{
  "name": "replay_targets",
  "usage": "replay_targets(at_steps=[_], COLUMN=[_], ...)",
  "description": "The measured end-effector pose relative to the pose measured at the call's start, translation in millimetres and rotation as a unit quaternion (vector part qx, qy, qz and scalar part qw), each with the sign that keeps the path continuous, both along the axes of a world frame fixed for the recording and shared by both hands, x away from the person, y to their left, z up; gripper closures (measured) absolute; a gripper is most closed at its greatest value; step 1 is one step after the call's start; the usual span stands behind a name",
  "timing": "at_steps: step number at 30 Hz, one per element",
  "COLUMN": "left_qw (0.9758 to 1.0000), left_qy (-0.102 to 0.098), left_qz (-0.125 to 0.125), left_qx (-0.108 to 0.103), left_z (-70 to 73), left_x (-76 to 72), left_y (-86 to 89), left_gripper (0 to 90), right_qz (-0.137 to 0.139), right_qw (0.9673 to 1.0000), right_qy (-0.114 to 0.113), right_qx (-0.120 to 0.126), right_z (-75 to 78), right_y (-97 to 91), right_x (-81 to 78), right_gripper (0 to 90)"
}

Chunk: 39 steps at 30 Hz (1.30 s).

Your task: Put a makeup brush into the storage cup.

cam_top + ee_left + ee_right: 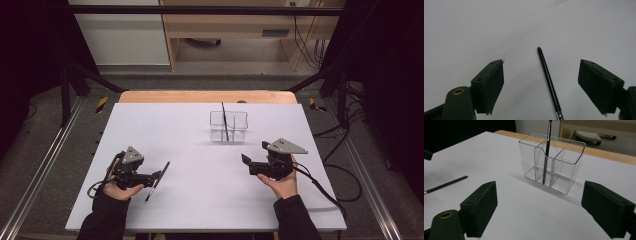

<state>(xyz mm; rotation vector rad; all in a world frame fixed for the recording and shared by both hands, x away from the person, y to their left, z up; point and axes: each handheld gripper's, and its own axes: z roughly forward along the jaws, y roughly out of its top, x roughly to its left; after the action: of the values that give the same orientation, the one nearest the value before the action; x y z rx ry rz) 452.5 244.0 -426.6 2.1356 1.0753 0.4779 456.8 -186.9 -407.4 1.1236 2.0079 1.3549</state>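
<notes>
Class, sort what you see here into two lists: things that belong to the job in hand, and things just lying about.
Belongs to the job:
- thin black pen lying on the white table
- clear plastic divided holder
- second black pen standing in it
- left gripper, open around the lying pen
- right gripper, open

Lying about:
- black cables on the floor

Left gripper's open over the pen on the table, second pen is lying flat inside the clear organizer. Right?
Not quite. The second pen stands upright in the clear organizer, leaning on a divider, as the right gripper view shows. The rest holds: the left gripper is open over the pen on the table.
</notes>
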Motion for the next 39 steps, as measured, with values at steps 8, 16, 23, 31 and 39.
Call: replay_targets(at_steps=[8, 16, 23, 31, 39], left_qw=[0.9998, 0.9985, 0.997, 0.9946, 0.9926], left_qy=[0.017, 0.038, 0.056, 0.081, 0.096], left_qz=[-0.003, -0.021, -0.026, -0.03, -0.036], left_qx=[0.013, 0.032, 0.047, 0.057, 0.065], left_z=[-0.7, -7.6, -12.8, -18.6, -22.8], left_x=[2.0, 3.9, 5.1, 6.5, 6.3], left_y=[1.9, -6.0, -13.0, -18.0, -21.8], left_gripper=[23.0, 30.6, 37.4, 46.5, 55.0], right_qz=[0.004, 0.002, 0.002, 0.007, 0.006], right_qw=[1.0, 1.0, 1.0, 1.0, 1.0], right_qy=[-0.002, -0.003, 0.0, 0.003, 0.003], right_qx=[0.0, 0.002, -0.001, -0.002, -0.001], right_z=[-0.1, 1.6, 0.7, -0.6, -0.2], right_y=[-0.6, -2.0, -1.2, -0.2, -0.3], right_x=[-2.6, -3.6, -3.1, -3.0, -3.1], right_gripper=[13.1, 13.1, 13.1, 13.1, 13.2])
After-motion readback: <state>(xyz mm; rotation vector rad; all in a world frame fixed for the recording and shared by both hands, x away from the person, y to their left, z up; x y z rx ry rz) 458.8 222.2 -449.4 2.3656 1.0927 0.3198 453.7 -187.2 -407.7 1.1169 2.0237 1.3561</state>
